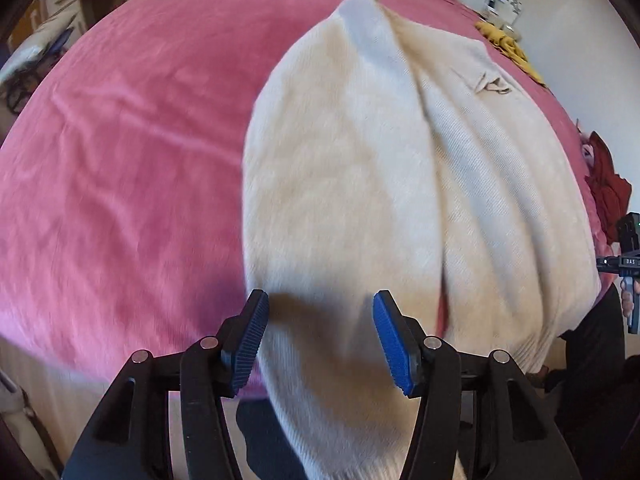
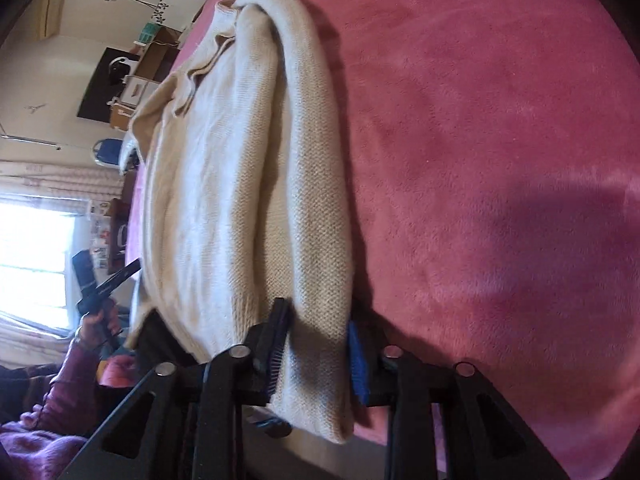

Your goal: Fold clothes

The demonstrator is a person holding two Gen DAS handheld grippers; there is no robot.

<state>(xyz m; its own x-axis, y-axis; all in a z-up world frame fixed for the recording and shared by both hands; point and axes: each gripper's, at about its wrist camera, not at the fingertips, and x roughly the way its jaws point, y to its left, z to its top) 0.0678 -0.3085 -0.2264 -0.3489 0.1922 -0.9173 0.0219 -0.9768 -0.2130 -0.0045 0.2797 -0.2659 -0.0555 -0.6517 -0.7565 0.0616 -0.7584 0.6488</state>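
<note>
Definitely home bedroom. Big bed with pink blanket [image 1: 120, 140] fills most of view. Bright window [image 2: 32, 256] with pale curtains on one side, cardboard boxes [image 2: 160, 52] stacked along wall, yellow [image 1: 508, 44] and red clothes [image 1: 608, 184] dumped at bed's far edge. Lived-in clutter.

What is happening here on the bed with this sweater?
A person is folding a cream knit sweater on a pink bedspread, with a handheld gripper in each hand. The right gripper is closed on the folded edge near the sweater's hem. The left gripper is open above the hem at the bed's edge and holds nothing. One side is already folded over the body. A yellow garment and a red garment lie further away on the bed.
</note>
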